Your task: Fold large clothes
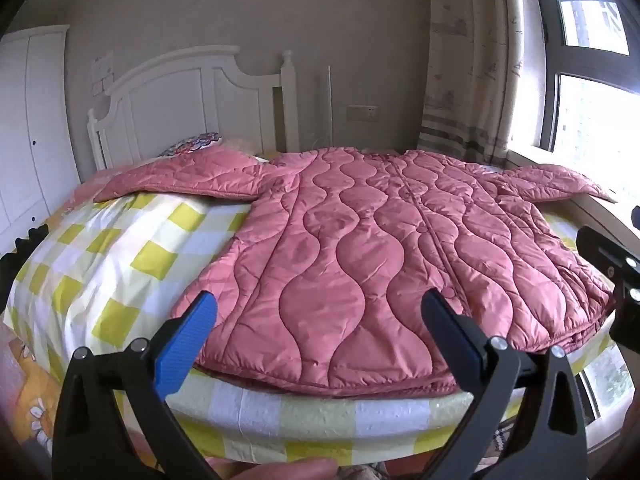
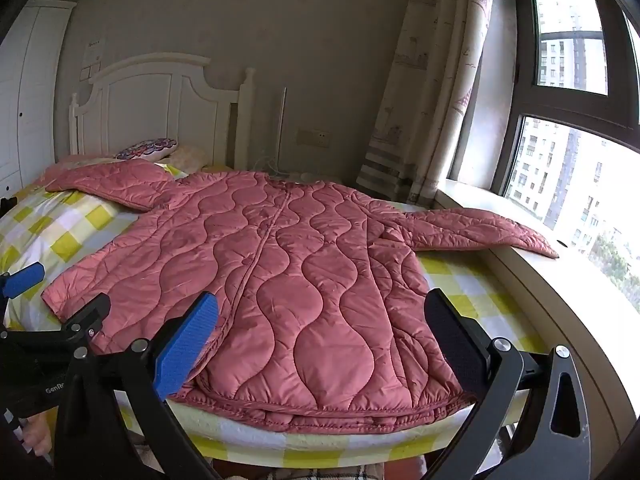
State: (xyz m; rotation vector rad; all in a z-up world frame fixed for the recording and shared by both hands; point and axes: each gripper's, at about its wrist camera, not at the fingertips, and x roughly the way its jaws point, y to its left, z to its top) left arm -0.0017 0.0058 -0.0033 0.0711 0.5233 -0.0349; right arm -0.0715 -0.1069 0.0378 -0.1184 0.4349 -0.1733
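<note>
A large pink quilted jacket [image 1: 360, 240] lies flat on the bed, front up, sleeves spread to both sides, hem toward me; it also shows in the right wrist view [image 2: 288, 280]. My left gripper [image 1: 320, 304] is open and empty, hovering over the left part of the hem. My right gripper [image 2: 320, 304] is open and empty over the right part of the hem. The right gripper's body shows at the left wrist view's right edge [image 1: 616, 276]; the left gripper shows at the right wrist view's left edge [image 2: 24, 280].
The bed has a yellow and white checked sheet [image 1: 120, 248], a white headboard [image 1: 192, 96] and a patterned pillow [image 1: 192, 144]. The jacket's right sleeve [image 2: 480, 228] rests on the window sill [image 2: 540, 264]. A curtain [image 2: 424, 80] hangs at the back right. A white wardrobe [image 1: 28, 120] stands left.
</note>
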